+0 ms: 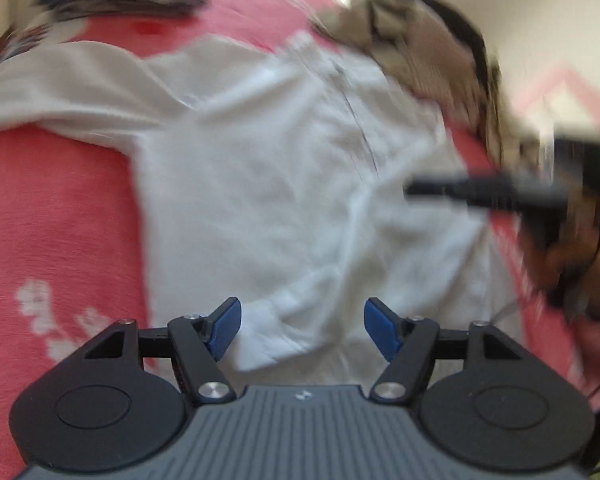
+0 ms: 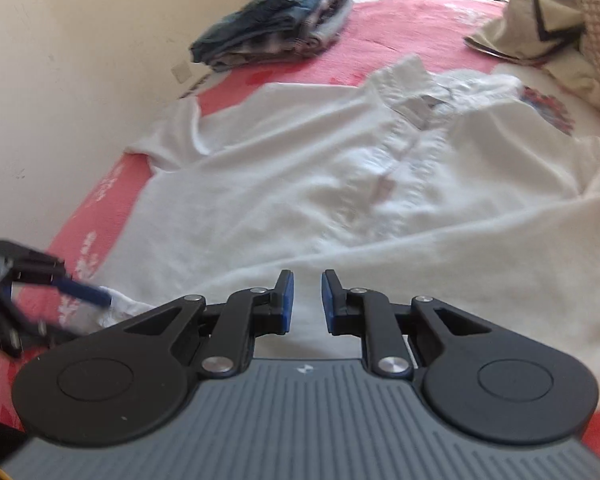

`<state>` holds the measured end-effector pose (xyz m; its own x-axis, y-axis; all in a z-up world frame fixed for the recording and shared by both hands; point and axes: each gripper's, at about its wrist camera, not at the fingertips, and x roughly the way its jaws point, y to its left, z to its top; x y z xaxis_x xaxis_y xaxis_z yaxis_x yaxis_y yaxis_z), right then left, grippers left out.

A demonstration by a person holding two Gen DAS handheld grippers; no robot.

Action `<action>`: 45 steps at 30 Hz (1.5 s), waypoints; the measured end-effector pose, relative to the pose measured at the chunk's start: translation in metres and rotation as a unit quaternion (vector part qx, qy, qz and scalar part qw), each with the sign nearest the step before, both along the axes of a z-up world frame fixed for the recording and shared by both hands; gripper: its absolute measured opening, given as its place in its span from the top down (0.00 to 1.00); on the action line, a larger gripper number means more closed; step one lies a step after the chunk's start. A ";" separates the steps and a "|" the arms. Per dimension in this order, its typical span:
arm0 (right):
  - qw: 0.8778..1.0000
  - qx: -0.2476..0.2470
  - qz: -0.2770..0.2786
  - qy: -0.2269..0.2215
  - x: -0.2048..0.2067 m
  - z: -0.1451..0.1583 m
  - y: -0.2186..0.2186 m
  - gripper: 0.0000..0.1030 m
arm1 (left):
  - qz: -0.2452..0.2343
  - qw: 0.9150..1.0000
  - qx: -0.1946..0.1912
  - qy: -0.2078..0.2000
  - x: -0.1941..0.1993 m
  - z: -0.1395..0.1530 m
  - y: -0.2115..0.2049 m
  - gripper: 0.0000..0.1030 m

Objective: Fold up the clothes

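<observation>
Fingers of the left gripper [image 1: 302, 330] are standing well apart, released, with the near hem of the white shirt [image 2: 320, 184] lying below the gap; no pad is pressing cloth. Fingers of the right gripper [image 2: 307, 302] are standing close together with a narrow gap between the blue pads, and white fabric is showing beyond that gap; nothing is being pinched in it, so they are holding nothing.

The shirt is lying spread, front up and collar away from the cameras, on the pink blanket [image 2: 400, 12] of a bed, one short sleeve reaching toward the wall. A stack of folded clothes [image 2: 276, 32] is sitting beyond it near the wall, and a beige heap of unfolded garments [image 2: 548, 28] is resting at the far right, just beside the shirt's shoulder.

Handling, as a judgement: the fabric is looking light, thin and limp, wrinkling readily, so it is likely to sag and drag wherever unsupported. It is not fragile, though a shallow pinch could slip off. The doubled hem at the bottom corners and the shoulder seams are offering the firmest hold; taking two corners together should be keeping the edge straight while folding.
</observation>
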<state>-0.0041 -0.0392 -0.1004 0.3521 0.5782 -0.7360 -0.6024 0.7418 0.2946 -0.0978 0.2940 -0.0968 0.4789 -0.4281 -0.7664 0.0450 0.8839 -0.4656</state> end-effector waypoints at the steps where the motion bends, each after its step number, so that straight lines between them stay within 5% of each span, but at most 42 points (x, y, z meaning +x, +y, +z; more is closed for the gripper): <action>1: 1.000 0.002 0.010 -0.005 -0.002 0.002 0.005 0.85 | 0.039 0.999 -0.019 -0.005 0.005 0.001 0.021 0.30; 3: 1.000 0.004 0.029 -0.008 -0.004 0.002 0.015 0.85 | 0.125 0.991 -0.035 -0.009 0.021 0.000 0.061 0.30; 5: 0.999 0.004 0.037 -0.002 -0.004 -0.002 0.024 0.85 | 0.221 0.974 -0.041 -0.015 0.032 -0.004 0.110 0.30; 11: 0.999 0.009 0.034 0.023 0.001 -0.010 0.036 0.85 | 0.467 0.874 -0.131 -0.004 0.041 -0.039 0.247 0.28; 14: 0.999 0.006 0.030 0.032 0.004 -0.011 0.038 0.85 | 0.512 0.842 -0.169 0.019 0.045 -0.063 0.281 0.26; 20: 0.999 -0.001 0.022 0.038 0.007 -0.012 0.048 0.85 | 0.538 0.813 -0.220 0.037 0.070 -0.108 0.304 0.27; 23: 0.999 -0.007 0.019 0.038 0.008 -0.012 0.051 0.85 | 0.566 0.789 -0.238 0.038 0.080 -0.121 0.310 0.47; 26: 0.999 -0.014 0.016 0.036 0.007 -0.011 0.051 0.82 | 0.569 0.792 -0.217 0.039 0.093 -0.122 0.310 0.90; 31: 0.999 -0.014 0.001 0.038 0.008 -0.012 0.045 0.81 | 0.564 0.815 -0.129 -0.005 0.107 -0.094 0.292 0.98; 34: 0.999 -0.010 -0.001 0.032 0.008 -0.008 0.040 0.81 | 0.531 0.839 -0.096 -0.072 0.107 -0.053 0.267 0.98; 37: 1.000 0.000 -0.006 0.023 0.006 0.001 0.031 0.81 | 0.436 0.885 -0.059 -0.149 0.107 0.009 0.210 0.98; 39: 1.000 0.006 -0.016 0.018 0.006 0.008 0.021 0.81 | 0.369 0.907 -0.034 -0.199 0.106 0.050 0.172 0.98; 42: 0.999 0.023 -0.037 0.009 0.005 0.020 -0.002 0.81 | 0.237 0.935 0.001 -0.264 0.094 0.105 0.094 0.98; 45: 0.997 0.037 -0.062 -0.010 0.002 0.032 -0.031 0.81 | 0.092 0.949 0.052 -0.297 0.062 0.130 0.004 0.96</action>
<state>-0.0021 -0.0706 -0.0688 0.4397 0.5816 -0.6844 -0.5132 0.7881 0.3399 -0.0353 0.2981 0.0331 0.8993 -0.2319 -0.3709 0.1129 0.9422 -0.3155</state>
